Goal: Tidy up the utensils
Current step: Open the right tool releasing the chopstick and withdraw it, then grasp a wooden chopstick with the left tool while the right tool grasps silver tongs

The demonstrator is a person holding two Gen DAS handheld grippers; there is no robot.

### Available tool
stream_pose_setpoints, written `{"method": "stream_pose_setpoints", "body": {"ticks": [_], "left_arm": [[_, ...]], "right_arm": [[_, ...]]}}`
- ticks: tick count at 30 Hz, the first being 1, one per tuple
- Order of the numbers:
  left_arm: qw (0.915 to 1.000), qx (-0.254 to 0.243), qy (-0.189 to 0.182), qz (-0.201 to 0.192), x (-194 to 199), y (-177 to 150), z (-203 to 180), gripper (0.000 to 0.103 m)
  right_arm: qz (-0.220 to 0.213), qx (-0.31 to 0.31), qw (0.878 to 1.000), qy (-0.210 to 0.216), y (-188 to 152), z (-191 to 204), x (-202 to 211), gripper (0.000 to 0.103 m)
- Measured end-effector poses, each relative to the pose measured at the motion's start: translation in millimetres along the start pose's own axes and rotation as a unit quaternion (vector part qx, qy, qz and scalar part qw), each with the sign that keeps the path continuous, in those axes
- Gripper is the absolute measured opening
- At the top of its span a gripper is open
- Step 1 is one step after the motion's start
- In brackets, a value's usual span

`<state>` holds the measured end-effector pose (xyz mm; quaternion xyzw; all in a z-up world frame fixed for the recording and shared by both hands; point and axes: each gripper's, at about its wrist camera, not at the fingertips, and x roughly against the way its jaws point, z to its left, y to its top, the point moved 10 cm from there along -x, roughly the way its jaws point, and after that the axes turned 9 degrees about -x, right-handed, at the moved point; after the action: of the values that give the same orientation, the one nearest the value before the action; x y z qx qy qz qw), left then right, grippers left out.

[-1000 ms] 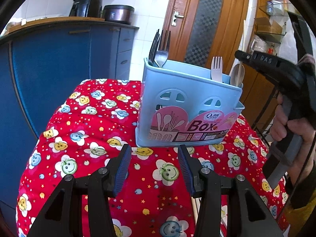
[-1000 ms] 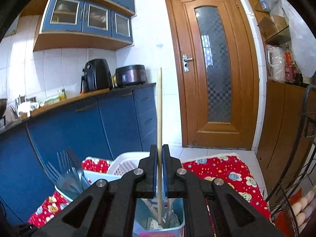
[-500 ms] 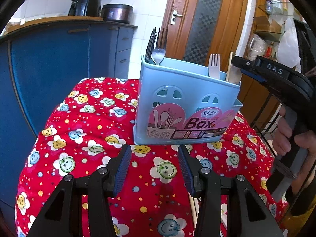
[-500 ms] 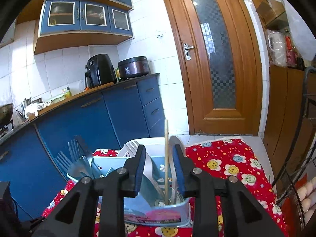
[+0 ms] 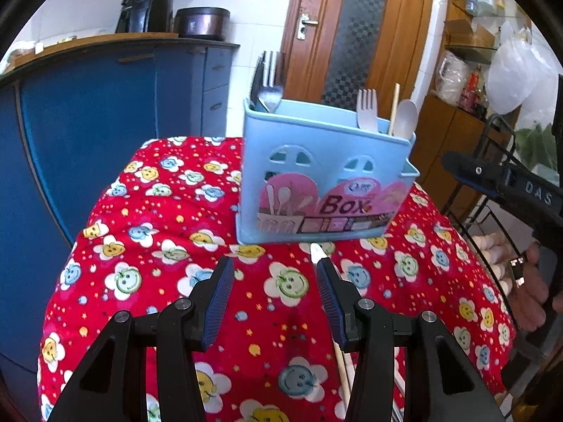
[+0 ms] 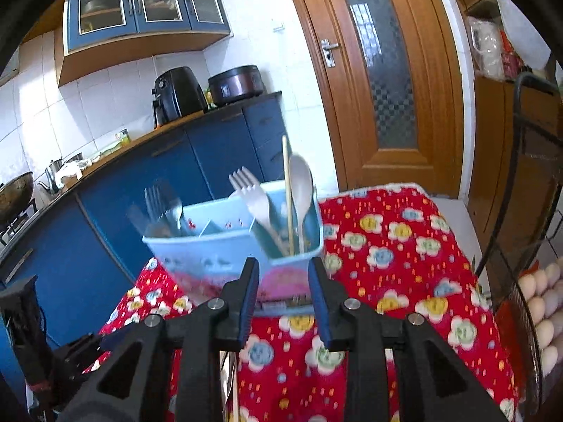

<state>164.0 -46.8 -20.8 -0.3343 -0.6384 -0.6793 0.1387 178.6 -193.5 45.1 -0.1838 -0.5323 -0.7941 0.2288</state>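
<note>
A light blue utensil caddy (image 5: 327, 176) (image 6: 232, 246) stands on a red flowered cloth (image 5: 169, 232). Its right compartment holds a wooden chopstick (image 5: 394, 109) (image 6: 286, 183), a pale plastic fork (image 5: 366, 109) (image 6: 251, 197) and a pale spoon (image 5: 406, 116) (image 6: 301, 183). Metal forks (image 5: 269, 84) (image 6: 162, 204) stand in its left compartment. My left gripper (image 5: 274, 281) hangs open and empty over the cloth in front of the caddy. My right gripper (image 6: 284, 281) is open, nothing between its pads, a little back from the caddy's right end. More chopsticks (image 5: 341, 369) lie on the cloth by my left gripper's right finger.
Blue cabinets (image 5: 105, 123) with an air fryer (image 6: 177, 95) and a cooker (image 6: 237, 84) on the counter stand left and behind. A wooden door (image 6: 387, 88) is at the back. A black wire rack (image 6: 520, 211) holding eggs (image 6: 542, 302) stands close on the right.
My right gripper opened and let go of the chopstick, which now stands in the caddy's right compartment, then drew back from it. My left gripper has stayed put.
</note>
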Motion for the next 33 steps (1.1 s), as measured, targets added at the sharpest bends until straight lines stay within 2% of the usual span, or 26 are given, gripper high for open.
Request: {"method": "stream_pose_setpoints", "body": {"ticks": [8, 15, 26, 33], "left_arm": [[0.9993, -0.017, -0.017, 0.028, 1, -17, -18, 0.05], [0.9971, -0.021, -0.026, 0.068, -7, -37, -26, 0.05], [0.9911, -0.021, -0.049, 0.122, -19, -62, -37, 0.05], [0.9908, -0.028, -0.031, 0.128, -21, -66, -34, 0.05]], "right_arm": [[0.023, -0.003, 1.0, -0.003, -31, -4, 10, 0.032], [0.035, -0.007, 0.999, -0.009, -52, -11, 13, 0.032], [0.05, -0.032, 0.998, -0.012, -67, -29, 14, 0.032], [0.055, -0.043, 0.998, -0.011, -72, -35, 12, 0.032]]}}
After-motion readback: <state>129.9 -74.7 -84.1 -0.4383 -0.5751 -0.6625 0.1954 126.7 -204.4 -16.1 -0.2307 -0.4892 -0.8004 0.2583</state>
